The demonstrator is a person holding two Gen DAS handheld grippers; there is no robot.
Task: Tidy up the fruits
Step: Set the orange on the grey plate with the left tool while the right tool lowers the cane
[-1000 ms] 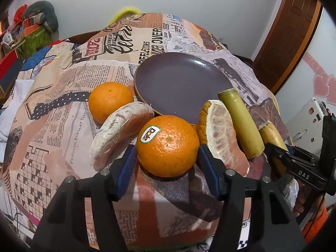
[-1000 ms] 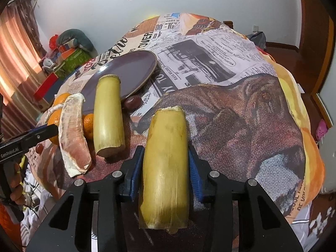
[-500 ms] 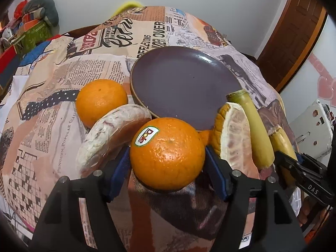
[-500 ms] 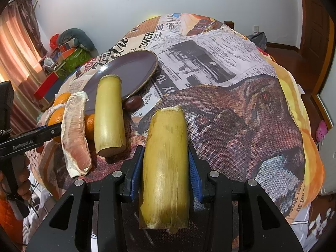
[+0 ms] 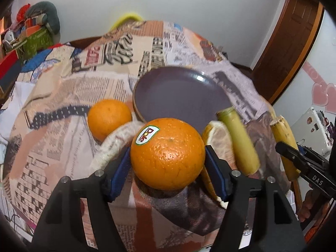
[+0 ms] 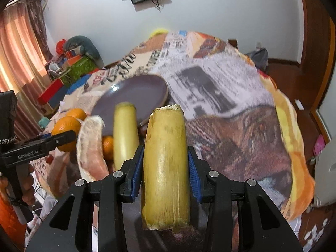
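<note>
- Your left gripper (image 5: pixel 167 169) clamps a round orange with a white oval sticker (image 5: pixel 167 154); the sticker reads "Dole" in red and sits at the fruit's 10 o'clock.
- The blue pads (image 5: pixel 118 173) press the orange from both sides, at its 9 and 3 o'clock, and the fruit fills the gap between them.
- At 11 o'clock from that orange lies a second, plain round orange (image 5: pixel 109 117) on the newspaper-print tablecloth (image 5: pixel 52 138).
- Between the two oranges lies a pale curved pomelo wedge with white pith (image 5: pixel 114 145), just beside the left pad.
- At 12 o'clock sits the round dark purple plate (image 5: pixel 178 92), with nothing on it.
- At 3 o'clock lie a peeled pomelo segment with yellow rind (image 5: pixel 218 138) and, beyond it, a short yellow-green sugarcane stick (image 5: pixel 239 142).
- Your right gripper (image 6: pixel 166 175) is closed on a second thick yellow sugarcane piece (image 6: pixel 166 168); its blue pads touch the cane at 9 and 3 o'clock, and the cane runs lengthwise between the fingers, with its cut end pointing toward the plate.
- In the right wrist view the left tool's arm reads "GenRobot.AI"; in the left wrist view the right tool's arm reads "DAS".
- The tablecloth's headlines are too blurred to read.
</note>
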